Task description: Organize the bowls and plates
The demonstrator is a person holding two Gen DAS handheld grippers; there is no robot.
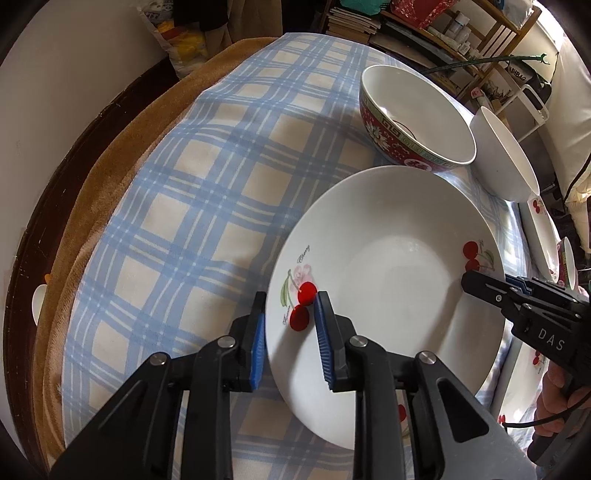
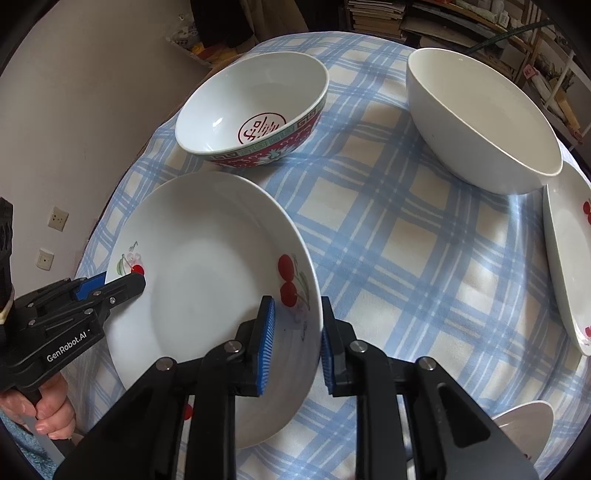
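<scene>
A white cherry-print plate point(image 1: 388, 295) point(image 2: 207, 288) lies on the blue plaid tablecloth point(image 1: 184, 206). My left gripper point(image 1: 290, 325) is open, its blue pads straddling the plate's left rim. My right gripper point(image 2: 297, 339) is open, its pads straddling the plate's right rim; it also shows in the left wrist view point(image 1: 491, 291). The left gripper shows in the right wrist view point(image 2: 110, 286) at the plate's left rim. A red-patterned bowl point(image 1: 413, 118) point(image 2: 255, 110) and a plain white bowl point(image 1: 506, 155) point(image 2: 484, 122) stand beyond the plate.
A second cherry plate point(image 2: 569, 258) point(image 1: 543, 232) lies at the right, by the white bowl. Another white dish point(image 2: 524, 424) sits at the near right edge. Shelves with books point(image 1: 354, 18) stand behind the table. A brown blanket point(image 1: 92, 184) lies under the cloth's left edge.
</scene>
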